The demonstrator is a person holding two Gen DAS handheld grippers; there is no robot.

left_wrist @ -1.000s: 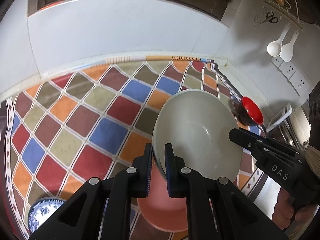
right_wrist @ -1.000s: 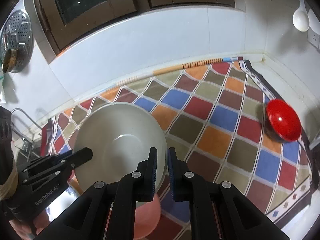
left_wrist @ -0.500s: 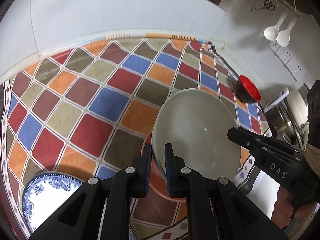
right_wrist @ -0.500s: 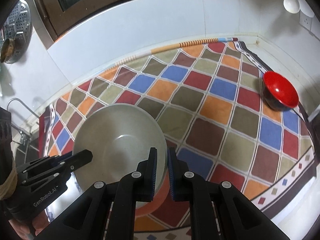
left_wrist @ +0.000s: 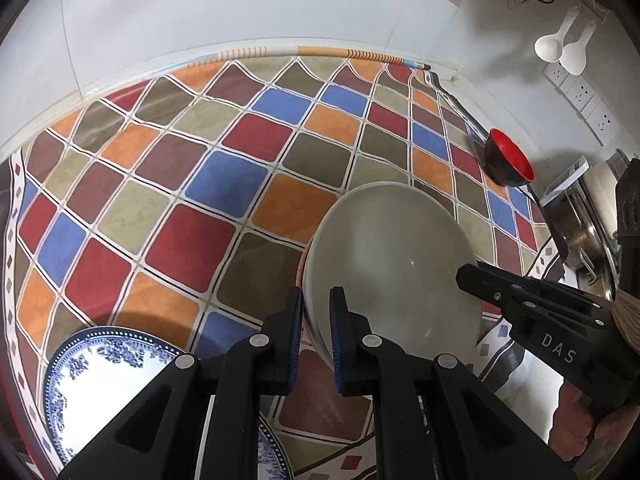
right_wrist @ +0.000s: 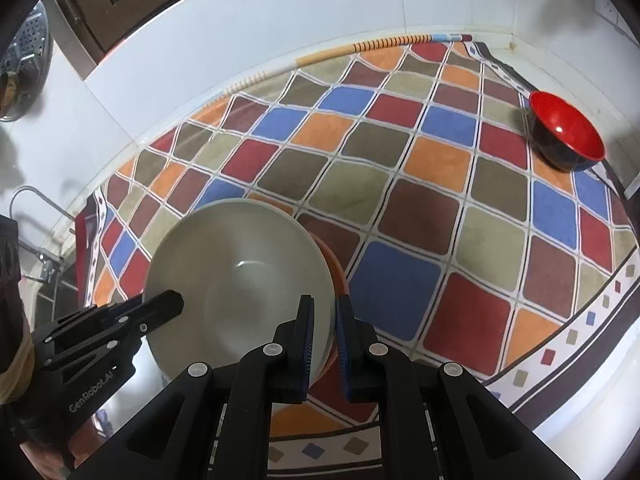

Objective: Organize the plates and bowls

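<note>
A large pale grey bowl [left_wrist: 392, 264] hangs low over the checked tablecloth [left_wrist: 200, 208], held from both sides. My left gripper [left_wrist: 315, 332] is shut on its left rim, and my right gripper [right_wrist: 325, 332] is shut on its right rim. Each gripper shows in the other's view, the right gripper [left_wrist: 472, 276] at the bowl's far edge and the left gripper [right_wrist: 168, 304] likewise. Directly under the bowl [right_wrist: 240, 272] lies an orange dish [right_wrist: 336, 276] with only its edge showing; whether they touch I cannot tell. A red bowl [right_wrist: 568, 136] stands at the far right corner.
A blue-and-white plate [left_wrist: 104, 376] lies at the near left of the cloth. White spoons [left_wrist: 560, 46] hang on the right wall above sockets. A metal pot [left_wrist: 588, 232] stands at the right, a tap [right_wrist: 36, 200] at the left.
Both grippers have sunk toward the cloth with the grey bowl. The orange dish below is now almost covered. The blue-and-white plate has come further into view.
</note>
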